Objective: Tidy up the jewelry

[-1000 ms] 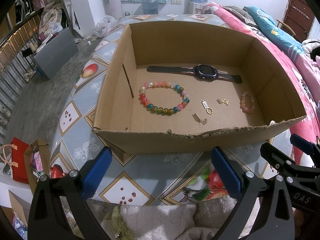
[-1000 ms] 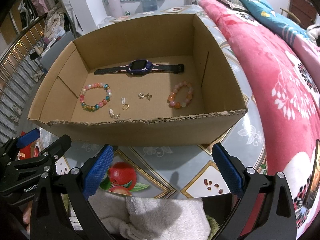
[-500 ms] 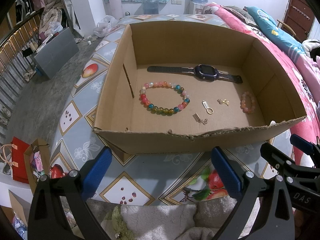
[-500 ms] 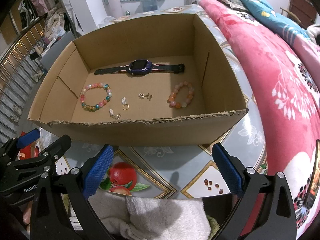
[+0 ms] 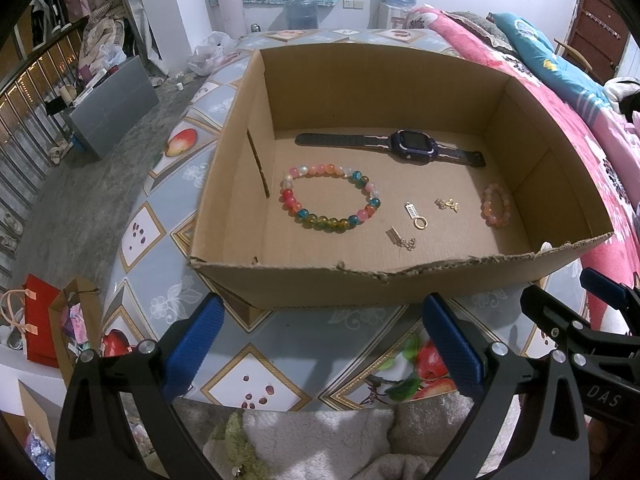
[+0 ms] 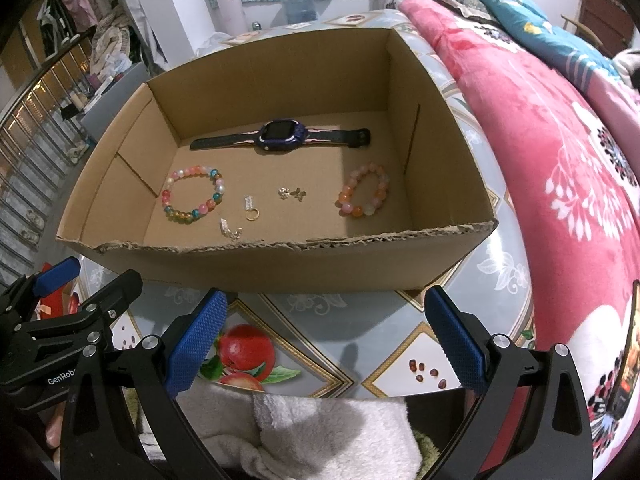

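Fruit-print tablecloth (image 5: pixel 280 360), torn cardboard box (image 5: pixel 400 280) wall before both grippers' wide, empty jaws.

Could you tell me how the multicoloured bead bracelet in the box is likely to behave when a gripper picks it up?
The multicoloured bead bracelet is a loop of separate beads, so it will probably sag when lifted. Its glossy round beads may slip from the pads. It looks light.

A pink floral blanket (image 6: pixel 560 152) lies right of the fruit-patterned tablecloth (image 6: pixel 320 344); a water jug (image 5: pixel 302 12) stands behind.

Watch (image 5: pixel 404 147) lies behind bracelets (image 5: pixel 331 200) in box (image 5: pixel 392 280).
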Tool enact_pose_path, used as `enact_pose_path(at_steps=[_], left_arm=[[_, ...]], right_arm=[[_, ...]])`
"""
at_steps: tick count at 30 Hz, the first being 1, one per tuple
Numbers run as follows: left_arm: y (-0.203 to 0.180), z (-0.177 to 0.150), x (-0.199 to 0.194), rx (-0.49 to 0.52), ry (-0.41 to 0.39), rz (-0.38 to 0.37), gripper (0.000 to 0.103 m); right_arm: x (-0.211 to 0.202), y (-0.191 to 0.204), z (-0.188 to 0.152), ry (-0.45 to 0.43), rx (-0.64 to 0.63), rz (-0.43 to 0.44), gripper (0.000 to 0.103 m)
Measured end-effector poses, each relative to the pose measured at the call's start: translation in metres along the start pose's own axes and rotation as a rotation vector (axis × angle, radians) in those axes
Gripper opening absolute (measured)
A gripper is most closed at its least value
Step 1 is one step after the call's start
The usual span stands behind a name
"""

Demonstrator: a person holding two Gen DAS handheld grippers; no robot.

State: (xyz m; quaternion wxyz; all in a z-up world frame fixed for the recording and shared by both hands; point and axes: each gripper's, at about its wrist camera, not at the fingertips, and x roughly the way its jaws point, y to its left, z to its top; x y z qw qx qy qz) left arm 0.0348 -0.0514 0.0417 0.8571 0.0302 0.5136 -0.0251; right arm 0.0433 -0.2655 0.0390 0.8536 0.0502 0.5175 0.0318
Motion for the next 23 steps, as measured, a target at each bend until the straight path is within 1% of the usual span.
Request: enact_pose_path(at_steps=[23], left_arm=[[0.0011, 0.0, 0.0, 0.0, 0.001, -0.002, 0.097]], right_arm=[[-0.0016, 0.0024, -0.0004, 0.002, 0.0, 0.001, 0.095]])
